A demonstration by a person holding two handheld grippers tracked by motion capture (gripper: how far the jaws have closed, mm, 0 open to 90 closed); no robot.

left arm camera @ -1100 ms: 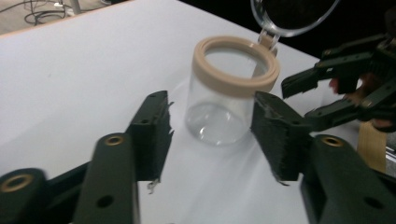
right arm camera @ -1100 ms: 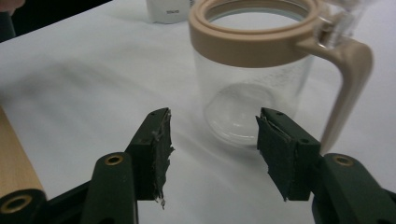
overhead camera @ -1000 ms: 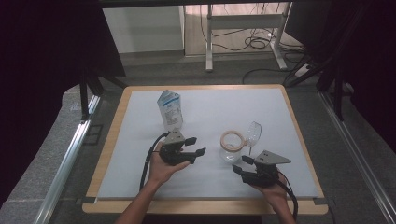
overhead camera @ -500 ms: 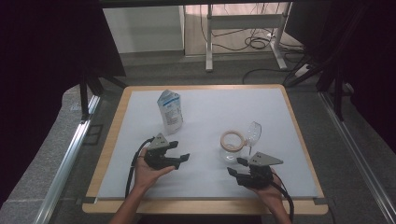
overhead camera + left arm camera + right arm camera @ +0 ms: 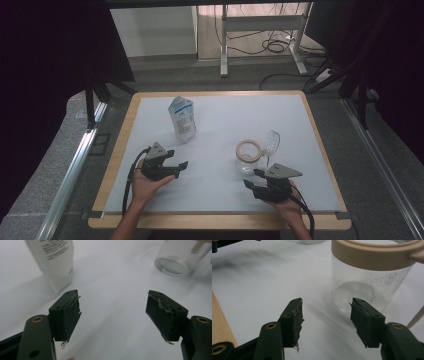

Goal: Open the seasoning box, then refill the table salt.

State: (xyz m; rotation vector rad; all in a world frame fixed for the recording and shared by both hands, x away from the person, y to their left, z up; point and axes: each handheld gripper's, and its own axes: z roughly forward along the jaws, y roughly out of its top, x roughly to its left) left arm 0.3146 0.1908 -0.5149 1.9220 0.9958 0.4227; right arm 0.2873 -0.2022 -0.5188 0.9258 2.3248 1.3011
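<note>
A white printed pouch stands upright on the white mat, left of centre. My left gripper lies near and left of it, apart from it. In the left gripper view the gripper is open and has just been opening then easing in a little, with nothing between its pads; the pouch shows at the upper left. A clear jar with a beige ring and a flipped-up clear lid stands right of centre. My right gripper is open just short of the jar, with bare mat between its pads.
The white mat lies on a table with a wooden border. Metal rails run along both sides. Beyond the far edge are a desk frame and floor cables. Dark curtains hang left and right.
My left hand has drawn back from the pouch toward the near left, and its jaws stand wider. The pouch stays upright in place. The right hand and jar have not moved.
</note>
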